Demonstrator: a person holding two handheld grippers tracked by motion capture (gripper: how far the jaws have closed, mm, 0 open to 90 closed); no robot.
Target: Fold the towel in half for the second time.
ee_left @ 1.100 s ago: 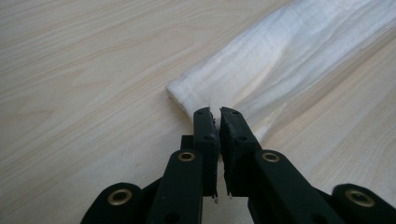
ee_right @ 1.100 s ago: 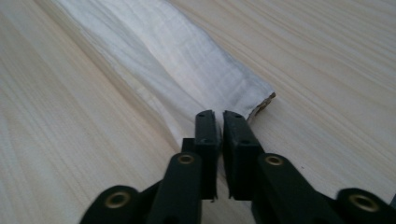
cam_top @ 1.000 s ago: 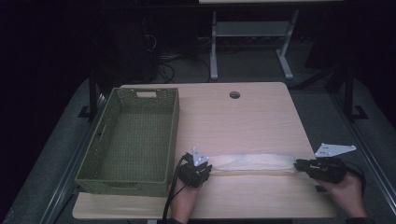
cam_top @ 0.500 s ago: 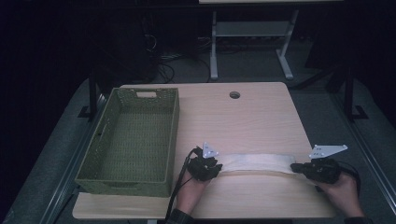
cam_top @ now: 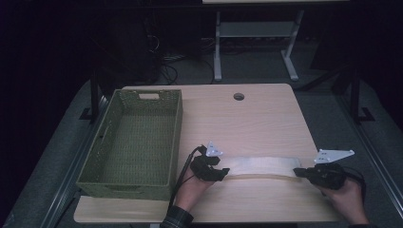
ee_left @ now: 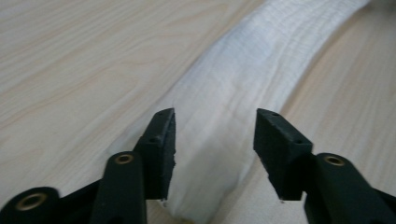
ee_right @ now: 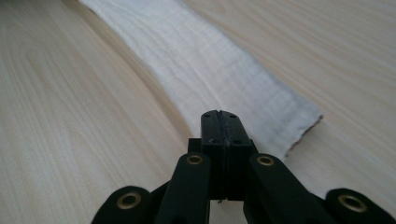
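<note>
Two grippers work one white cloth [cam_top: 262,167] lying folded at lower centre of the high view. It looks light and limp (sagging if lifted), best held by its ends. Left gripper [ee_left: 215,135] stands wide around one end; right gripper [ee_right: 219,128] pinches the other.

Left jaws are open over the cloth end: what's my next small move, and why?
Probably close the left gripper on the cloth: its jaws stand open astride that end, while the right gripper looks shut at the other end, so both ends would be held.
</note>
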